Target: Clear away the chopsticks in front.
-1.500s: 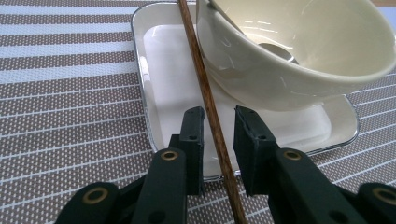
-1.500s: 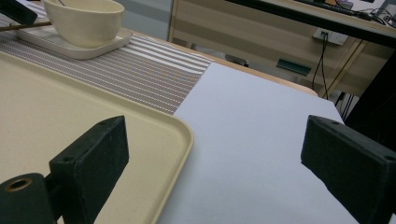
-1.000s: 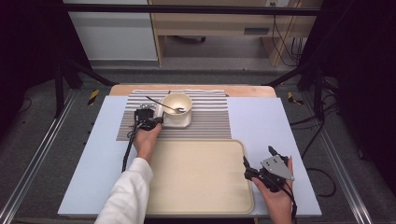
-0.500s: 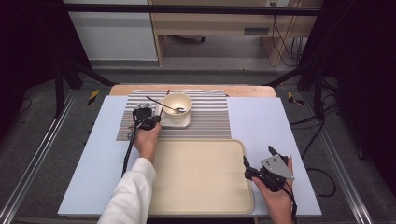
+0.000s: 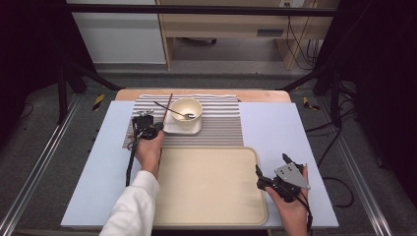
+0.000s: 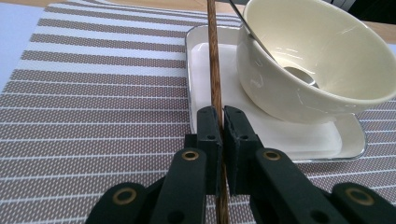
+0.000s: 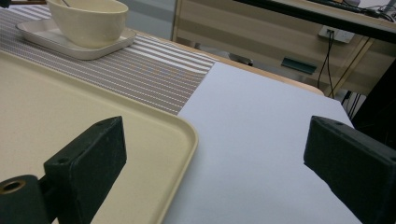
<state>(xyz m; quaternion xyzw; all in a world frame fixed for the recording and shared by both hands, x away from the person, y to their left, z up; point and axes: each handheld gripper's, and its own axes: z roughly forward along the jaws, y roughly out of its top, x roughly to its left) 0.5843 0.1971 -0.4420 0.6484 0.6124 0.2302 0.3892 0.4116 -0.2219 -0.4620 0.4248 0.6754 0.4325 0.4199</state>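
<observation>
A cream bowl (image 5: 186, 109) (image 6: 317, 60) with a metal spoon (image 5: 172, 112) (image 6: 299, 74) in it stands on a white square plate (image 5: 183, 127) (image 6: 280, 135). Both rest on a striped placemat (image 5: 216, 128). Just left of the plate, my left gripper (image 5: 156, 127) (image 6: 221, 116) is shut on a brown wooden chopstick (image 5: 168, 104) (image 6: 215, 65). The stick points away past the bowl's left side. My right gripper (image 5: 268, 179) (image 7: 215, 144) stands open with nothing between its pads, at the right edge of a beige tray (image 5: 206, 187) (image 7: 46, 116).
A pale blue sheet (image 5: 275, 128) (image 7: 261, 121) covers the table under the mat and the tray. The bowl (image 7: 88, 18) and plate (image 7: 70, 44) lie far off in the right gripper view. Cables and black stand legs lie on the floor around the table.
My left gripper has drawn slightly to the left with the chopstick in it. The right gripper has stayed where it was.
</observation>
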